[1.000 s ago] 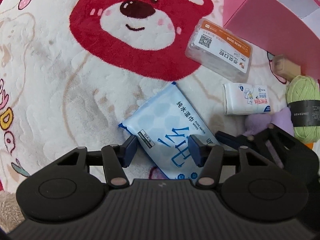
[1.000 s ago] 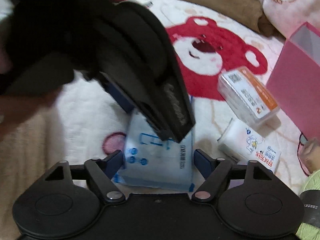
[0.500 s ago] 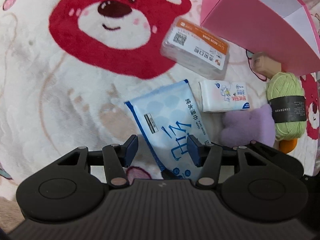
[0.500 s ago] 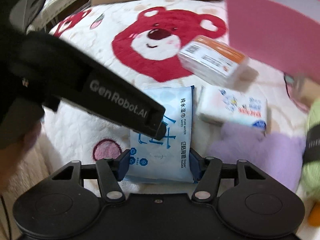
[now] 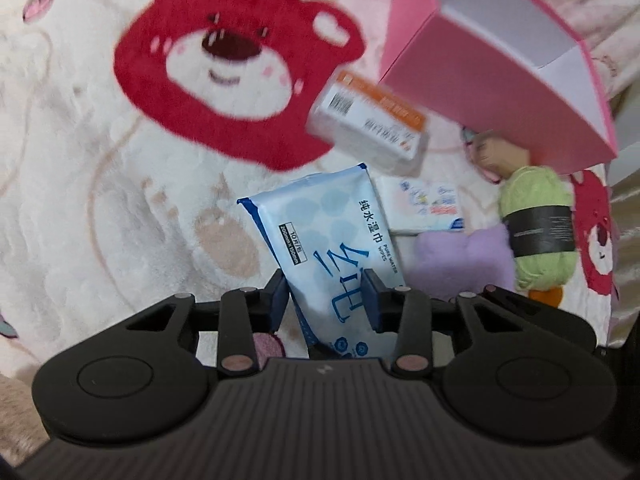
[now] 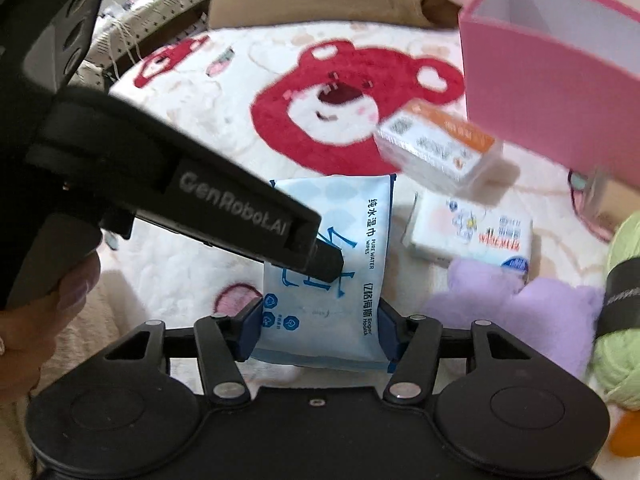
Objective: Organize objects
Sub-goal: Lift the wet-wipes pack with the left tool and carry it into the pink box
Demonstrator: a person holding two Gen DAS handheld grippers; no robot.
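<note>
A light-blue wet wipes pack [image 5: 336, 240] is held off the bear-print blanket [image 5: 100, 200] by both grippers. In the left wrist view my left gripper [image 5: 326, 300] has its jaws closing, and the blue pads press the pack's lower part from both sides. My right gripper [image 6: 320, 330] is shut on the pack's [image 6: 352, 232] near end, a pad on each long edge. One of the left gripper's fingers [image 6: 320, 258] crosses the pack's printed face from the left. A person's hand [image 6: 32, 320] grips the left tool.
An open pink box [image 5: 500, 80] stands at the back right. On the blanket near it lie an orange-labelled clear box [image 5: 372, 132], a small tissue pack [image 5: 428, 208], a purple plush [image 5: 460, 264], a green yarn ball [image 5: 536, 224] and a small brown block [image 5: 500, 156].
Both grippers have narrowed onto the wipes pack and risen with it. The pack now hangs upright between the left pads, and the pink box shows more fully.
</note>
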